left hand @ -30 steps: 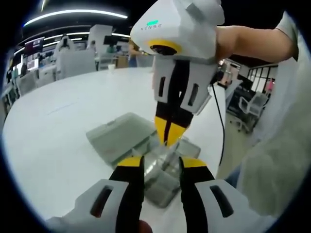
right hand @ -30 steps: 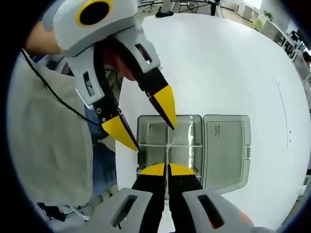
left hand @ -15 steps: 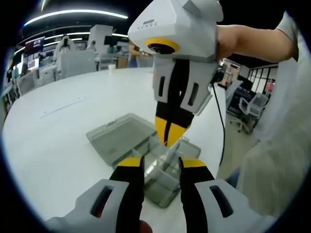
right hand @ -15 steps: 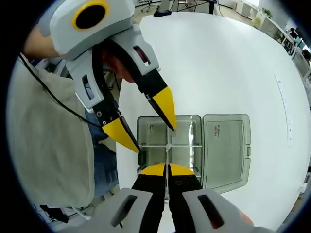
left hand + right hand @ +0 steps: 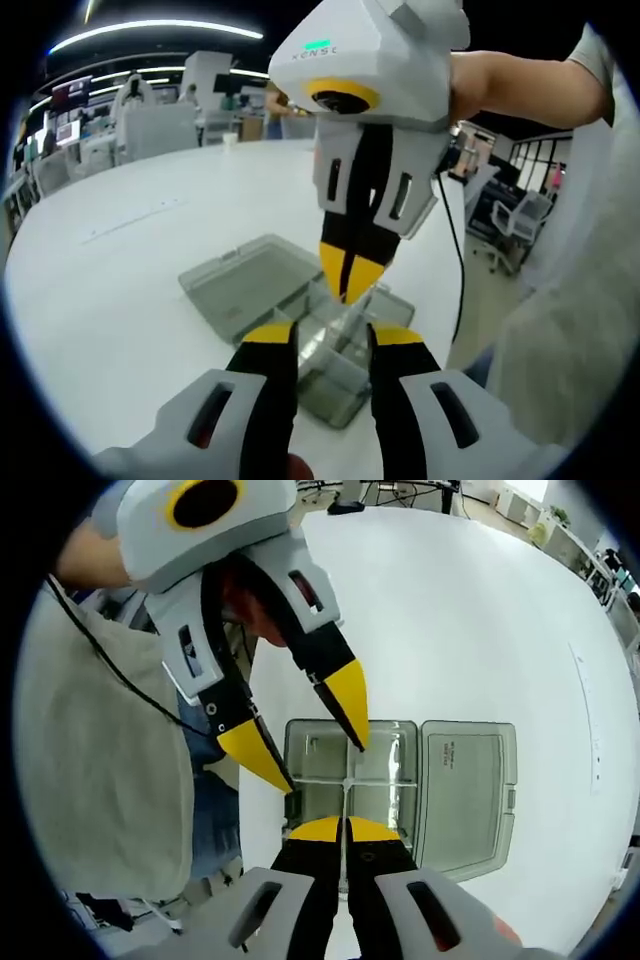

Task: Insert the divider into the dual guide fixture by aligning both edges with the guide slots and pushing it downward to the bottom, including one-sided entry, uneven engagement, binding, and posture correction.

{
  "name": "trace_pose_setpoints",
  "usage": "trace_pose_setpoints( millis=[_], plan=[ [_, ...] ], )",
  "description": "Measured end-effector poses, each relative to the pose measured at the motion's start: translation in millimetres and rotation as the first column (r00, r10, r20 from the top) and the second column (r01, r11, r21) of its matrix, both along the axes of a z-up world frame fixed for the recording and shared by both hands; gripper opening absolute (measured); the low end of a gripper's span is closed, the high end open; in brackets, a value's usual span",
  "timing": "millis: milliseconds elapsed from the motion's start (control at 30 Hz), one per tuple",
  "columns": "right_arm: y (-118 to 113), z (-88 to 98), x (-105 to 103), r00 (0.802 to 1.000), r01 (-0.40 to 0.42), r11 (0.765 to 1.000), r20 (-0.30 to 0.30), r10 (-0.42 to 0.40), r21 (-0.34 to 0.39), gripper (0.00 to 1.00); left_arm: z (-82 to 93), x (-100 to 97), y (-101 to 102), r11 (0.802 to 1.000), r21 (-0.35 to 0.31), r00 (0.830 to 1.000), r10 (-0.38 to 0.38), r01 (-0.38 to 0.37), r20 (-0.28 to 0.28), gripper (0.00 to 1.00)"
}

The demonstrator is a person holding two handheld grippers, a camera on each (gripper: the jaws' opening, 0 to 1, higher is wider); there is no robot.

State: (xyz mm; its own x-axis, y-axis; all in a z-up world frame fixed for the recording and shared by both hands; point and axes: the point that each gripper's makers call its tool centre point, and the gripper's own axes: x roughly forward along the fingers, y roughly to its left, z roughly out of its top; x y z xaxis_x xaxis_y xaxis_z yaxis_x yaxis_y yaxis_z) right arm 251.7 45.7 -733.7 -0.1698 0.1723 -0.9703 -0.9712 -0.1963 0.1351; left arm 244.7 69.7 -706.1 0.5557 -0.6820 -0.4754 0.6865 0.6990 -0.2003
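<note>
A clear plastic box (image 5: 350, 795) with its lid (image 5: 468, 792) folded open flat beside it is seen near the edge of a white round table (image 5: 480, 630) — the edge by the person's grey sleeve (image 5: 100, 750). The right gripper (image 5: 345, 828) is held with its jaws pressed together on a thin clear divider (image 5: 344, 802), which stands upright in the middle of the box, crossing another partition. The left gripper (image 5: 312, 742) is poised over the box with its jaws spread apart — one tip at the box's near wall, the other over its inside.

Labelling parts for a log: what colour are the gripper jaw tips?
Yellow, on black jaws; clearest on the left gripper in the right gripper view.
</note>
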Motion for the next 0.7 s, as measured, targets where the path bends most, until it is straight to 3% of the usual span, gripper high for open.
trace_pose_setpoints(
  millis=[700],
  plan=[
    [3.7,1.8,-2.1,1.0,-0.016,0.999,0.0,0.016,0.046,0.0,0.1,1.1,1.5,1.0,0.008,1.0,-0.004,0.004,-0.003,0.25]
  ],
)
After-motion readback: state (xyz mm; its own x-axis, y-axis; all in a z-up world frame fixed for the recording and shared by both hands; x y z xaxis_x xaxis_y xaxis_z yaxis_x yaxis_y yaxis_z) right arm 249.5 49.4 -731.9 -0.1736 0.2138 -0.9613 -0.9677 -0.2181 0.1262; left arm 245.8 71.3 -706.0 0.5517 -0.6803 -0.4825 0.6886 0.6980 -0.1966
